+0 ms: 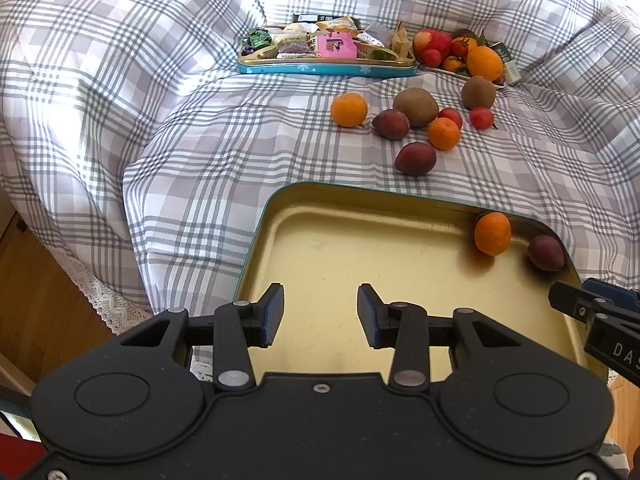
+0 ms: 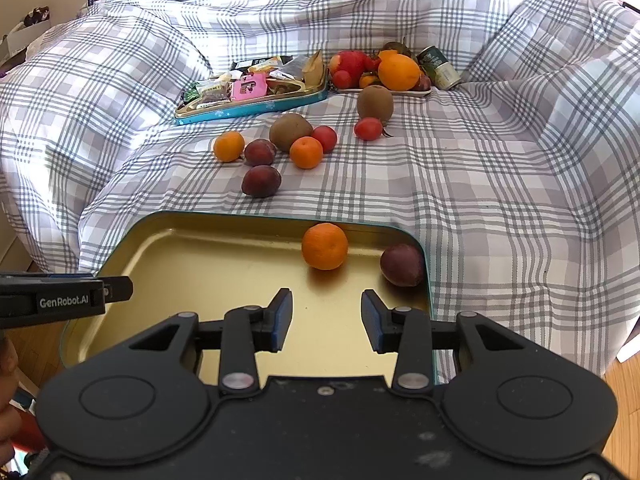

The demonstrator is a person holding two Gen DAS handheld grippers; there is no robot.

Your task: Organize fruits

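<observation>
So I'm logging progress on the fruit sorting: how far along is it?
Early. Done: one mandarin and one plum lie in the gold tray. In hand: nothing; the left gripper and right gripper hover open over the tray. Left: the loose fruit on the checked cloth, namely two mandarins, two plums, two kiwis and two small red fruits.

"GenRobot.AI" on left tongs (image 2: 120, 288)

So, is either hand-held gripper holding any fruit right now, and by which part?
Nothing is held. The left hand-held gripper and right hand-held gripper both hover open and empty over the gold tray.
</observation>
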